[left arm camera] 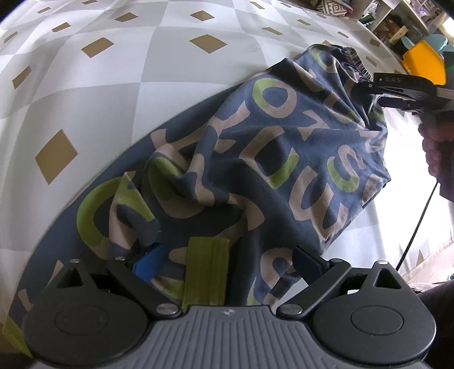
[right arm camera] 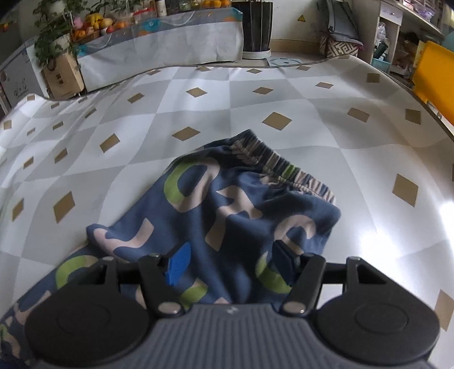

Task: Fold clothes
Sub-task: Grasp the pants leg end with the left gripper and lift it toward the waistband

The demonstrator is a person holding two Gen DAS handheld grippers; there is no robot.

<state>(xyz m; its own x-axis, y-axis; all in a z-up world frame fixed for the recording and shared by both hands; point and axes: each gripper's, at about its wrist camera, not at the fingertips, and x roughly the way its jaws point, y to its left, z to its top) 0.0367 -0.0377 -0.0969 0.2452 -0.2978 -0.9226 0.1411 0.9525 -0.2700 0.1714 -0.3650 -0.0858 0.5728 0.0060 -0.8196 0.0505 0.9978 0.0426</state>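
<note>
The pants (left arm camera: 255, 159) – dark blue, printed with big green and beige letters – lie bunched on the tablecloth (left arm camera: 99, 93), a grey-and-white check with tan diamonds. Their gathered striped waistband (right arm camera: 283, 167) sits at the far end in the right wrist view, and a green cuff (left arm camera: 207, 272) shows at the near end in the left wrist view.

The left gripper (left arm camera: 227, 262) has its blue pads (left arm camera: 149, 262) spread wide, with cloth and the green cuff draped between them; the fingers stand apart, and whether they press the fabric is hard to tell from this angle. The right gripper (right arm camera: 229, 264) likewise has its pads (right arm camera: 178, 262) apart, the fabric heaped in the gap between them. In the left wrist view the right gripper (left arm camera: 369, 93) reaches in from the right edge, its tips at the waistband end of the pants, with a hand (left arm camera: 437, 147) behind it – blurred.

Beyond the tablecloth's far edge stand a dark pot (right arm camera: 256, 25), a cardboard box (right arm camera: 63, 76) under trailing plants (right arm camera: 54, 34), and fruit (right arm camera: 93, 24) on a covered counter. A yellow box (right arm camera: 434, 76) sits at the right, near shelves (right arm camera: 397, 37).
</note>
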